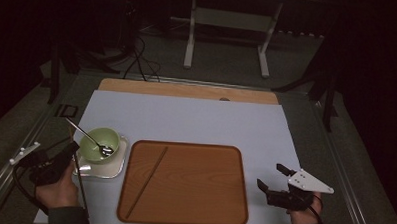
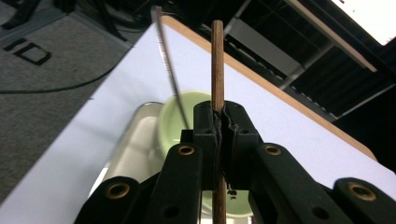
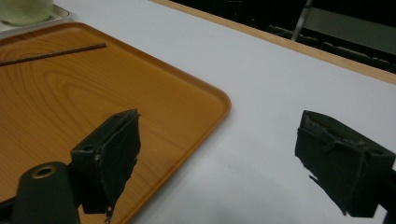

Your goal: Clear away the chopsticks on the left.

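My left gripper (image 1: 73, 149) sits at the table's left, beside a pale green bowl (image 1: 104, 135). It is shut on a brown wooden chopstick (image 2: 217, 60), which stands upright between the jaws (image 2: 219, 119) and hangs below the hand as a thin dark line (image 1: 82, 188). A metal spoon (image 1: 88, 136) rests in the bowl, its handle (image 2: 166, 60) slanting up to the left. A second chopstick (image 1: 146, 182) lies on the wooden tray (image 1: 194, 187). My right gripper (image 1: 269, 175) stands open over the white mat right of the tray, nothing between its pads (image 3: 224, 135).
The bowl (image 2: 201, 98) stands on a small square white dish (image 1: 115, 164). A white mat (image 1: 196, 119) covers the tabletop, with a wooden edge (image 1: 187, 90) at the back. The tray's rounded corner (image 3: 215, 100) lies just left of the right gripper. Cables and a table frame lie on the floor beyond.
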A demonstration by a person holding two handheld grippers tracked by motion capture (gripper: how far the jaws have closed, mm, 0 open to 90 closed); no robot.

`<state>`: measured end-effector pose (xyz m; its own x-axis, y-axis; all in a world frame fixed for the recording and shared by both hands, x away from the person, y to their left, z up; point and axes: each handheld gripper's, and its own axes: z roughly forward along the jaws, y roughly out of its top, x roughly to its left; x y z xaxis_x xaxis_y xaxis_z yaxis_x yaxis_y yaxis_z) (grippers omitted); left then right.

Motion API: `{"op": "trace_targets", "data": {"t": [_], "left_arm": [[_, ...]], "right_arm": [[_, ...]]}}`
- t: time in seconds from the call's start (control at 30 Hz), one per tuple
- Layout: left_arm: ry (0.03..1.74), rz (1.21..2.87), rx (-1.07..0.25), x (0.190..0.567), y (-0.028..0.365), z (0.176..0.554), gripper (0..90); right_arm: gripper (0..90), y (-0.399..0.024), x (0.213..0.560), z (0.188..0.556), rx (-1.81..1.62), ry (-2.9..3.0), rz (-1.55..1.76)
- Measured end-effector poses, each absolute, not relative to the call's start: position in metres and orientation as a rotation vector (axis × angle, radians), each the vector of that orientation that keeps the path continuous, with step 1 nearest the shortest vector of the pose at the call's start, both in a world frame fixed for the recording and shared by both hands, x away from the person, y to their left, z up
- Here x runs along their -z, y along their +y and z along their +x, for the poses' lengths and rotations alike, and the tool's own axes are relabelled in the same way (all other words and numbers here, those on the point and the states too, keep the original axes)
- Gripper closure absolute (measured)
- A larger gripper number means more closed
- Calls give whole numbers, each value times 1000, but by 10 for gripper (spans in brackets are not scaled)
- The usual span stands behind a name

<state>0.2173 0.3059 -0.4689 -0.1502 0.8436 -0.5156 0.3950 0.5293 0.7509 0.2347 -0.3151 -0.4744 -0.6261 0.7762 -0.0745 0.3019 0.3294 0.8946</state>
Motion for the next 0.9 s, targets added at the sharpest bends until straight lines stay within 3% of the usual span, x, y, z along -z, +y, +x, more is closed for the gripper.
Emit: {"op": "trace_targets", "data": {"t": [0.9], "left_arm": [[1516, 1236, -477, 469, 249, 239, 860]], "right_arm": [[139, -315, 475, 235, -1256, 2104, 944]]}}
